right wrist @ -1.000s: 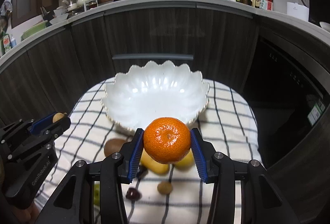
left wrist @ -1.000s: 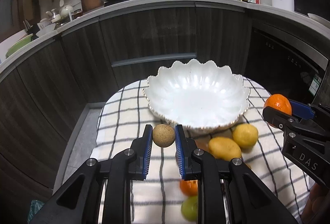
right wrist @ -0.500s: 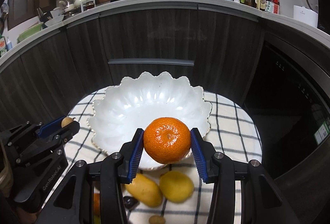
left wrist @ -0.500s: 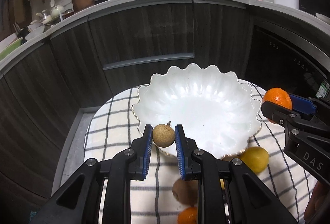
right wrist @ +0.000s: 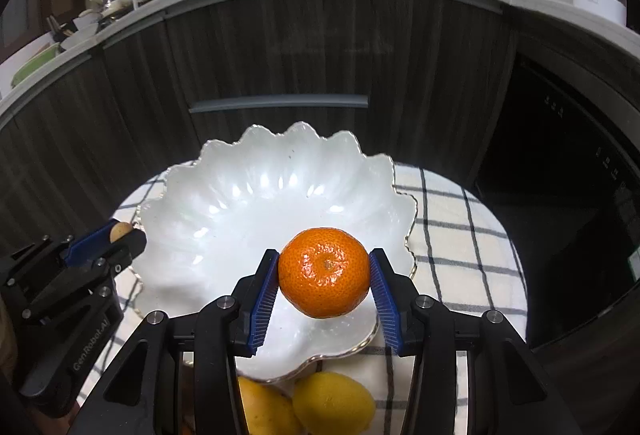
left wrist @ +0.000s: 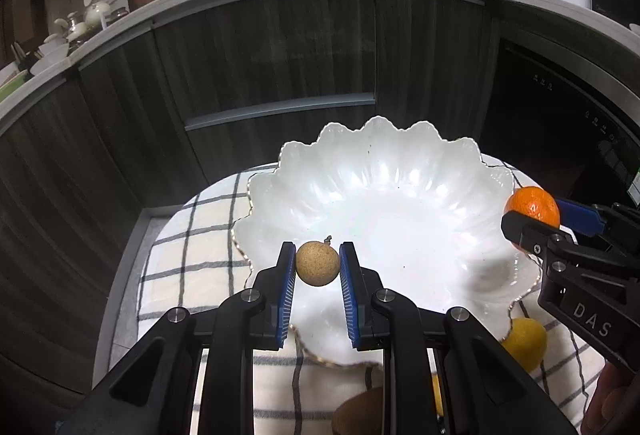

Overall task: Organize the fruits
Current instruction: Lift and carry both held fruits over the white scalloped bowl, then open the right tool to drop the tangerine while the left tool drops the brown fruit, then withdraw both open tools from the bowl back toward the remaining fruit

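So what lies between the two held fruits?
Only bare white bowl interior between the small brown fruit and the orange, clearest in the left wrist view.

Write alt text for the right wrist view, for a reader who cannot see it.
The right gripper holds an orange mandarin over the near part of an empty white scalloped bowl on a checked cloth. At the left edge, the left gripper holds a small tan round fruit beside the bowl's rim. Two yellow fruits lie on the cloth below the bowl.
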Motion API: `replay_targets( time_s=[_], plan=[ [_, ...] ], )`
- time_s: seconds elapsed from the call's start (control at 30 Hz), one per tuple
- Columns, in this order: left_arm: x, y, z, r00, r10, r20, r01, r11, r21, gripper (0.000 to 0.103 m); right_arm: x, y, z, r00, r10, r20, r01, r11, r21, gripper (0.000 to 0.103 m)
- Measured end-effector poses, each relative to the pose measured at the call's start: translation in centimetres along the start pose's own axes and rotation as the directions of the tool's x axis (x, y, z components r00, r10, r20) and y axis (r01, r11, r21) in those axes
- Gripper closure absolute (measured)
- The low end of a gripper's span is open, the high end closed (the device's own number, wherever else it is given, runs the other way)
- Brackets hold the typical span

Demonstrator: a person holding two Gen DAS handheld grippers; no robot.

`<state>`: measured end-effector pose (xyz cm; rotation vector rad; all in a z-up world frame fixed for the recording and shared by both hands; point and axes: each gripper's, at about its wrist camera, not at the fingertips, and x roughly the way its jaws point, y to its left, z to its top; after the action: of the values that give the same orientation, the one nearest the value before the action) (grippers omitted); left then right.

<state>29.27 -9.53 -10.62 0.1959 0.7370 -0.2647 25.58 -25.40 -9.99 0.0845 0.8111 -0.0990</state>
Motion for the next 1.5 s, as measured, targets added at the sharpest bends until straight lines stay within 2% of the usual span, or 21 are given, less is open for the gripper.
replay_targets(
  time_s=[0.2, 0.5, 0.57, 0.67, 0.7, 0.83, 0.93, 1.0, 1.07, 1.4, 1.5],
  plan=[
    [2.1, -0.3, -0.1, 0.999, -0.009, -0.04, 0.009, 1.0, -0.005, 0.08, 1.9, -0.2, 0.0, 0.999, 0.001, -0.04, -0.001, 1.0, -0.001, 0.057],
    [3.1, -0.3, -0.3, 0.998, -0.002, -0.068, 0.002, 1.0, -0.006, 0.079, 3.0, -0.4, -0.2, 0.997, 0.005, -0.074, -0.006, 1.0, -0.01, 0.055],
    [3.0, -0.3, -0.3, 0.998, 0.003, -0.067, -0.003, 1.0, -0.004, 0.068, 2.9, -0.3, -0.2, 0.998, 0.001, -0.068, -0.002, 1.0, -0.016, 0.053],
    [2.6, -0.3, -0.3, 0.998, 0.029, -0.057, -0.029, 1.0, -0.008, 0.05, 2.2, -0.3, -0.1, 0.999, -0.025, -0.039, 0.024, 1.0, -0.021, 0.032],
    [2.5, -0.2, -0.3, 0.998, 0.03, -0.051, -0.03, 0.999, -0.01, 0.048, 1.9, -0.3, 0.0, 0.999, -0.032, -0.028, 0.031, 0.999, -0.023, 0.029],
    [2.0, 0.0, -0.2, 0.998, 0.038, -0.049, -0.039, 0.999, -0.02, 0.046, 1.1, -0.4, 0.2, 0.998, -0.055, -0.015, 0.054, 0.998, -0.022, 0.029],
    [1.1, 0.3, -0.1, 0.998, 0.06, -0.038, -0.061, 0.998, -0.035, 0.035, 0.5, -0.5, 0.4, 0.997, -0.072, -0.01, 0.072, 0.997, -0.017, 0.029],
    [0.3, 0.5, 0.0, 0.997, 0.069, -0.023, -0.07, 0.997, -0.044, 0.031, -0.3, -0.5, 0.4, 0.996, -0.084, -0.002, 0.084, 0.996, -0.011, 0.023],
    [-0.7, 0.7, 0.1, 0.997, 0.081, -0.011, -0.081, 0.996, -0.047, 0.024, -1.0, -0.4, 0.3, 0.996, -0.094, 0.01, 0.094, 0.995, -0.016, 0.022],
    [-4.6, 1.1, -0.2, 0.993, 0.114, 0.021, -0.113, 0.993, -0.046, 0.021, -4.8, 0.2, -0.2, 0.991, -0.123, 0.044, 0.124, 0.992, -0.023, 0.02],
    [-5.7, 1.3, -0.6, 0.992, 0.122, 0.022, -0.121, 0.991, -0.061, 0.017, -5.9, 0.3, -0.4, 0.99, -0.13, 0.052, 0.132, 0.991, -0.017, 0.02]
  ],
)
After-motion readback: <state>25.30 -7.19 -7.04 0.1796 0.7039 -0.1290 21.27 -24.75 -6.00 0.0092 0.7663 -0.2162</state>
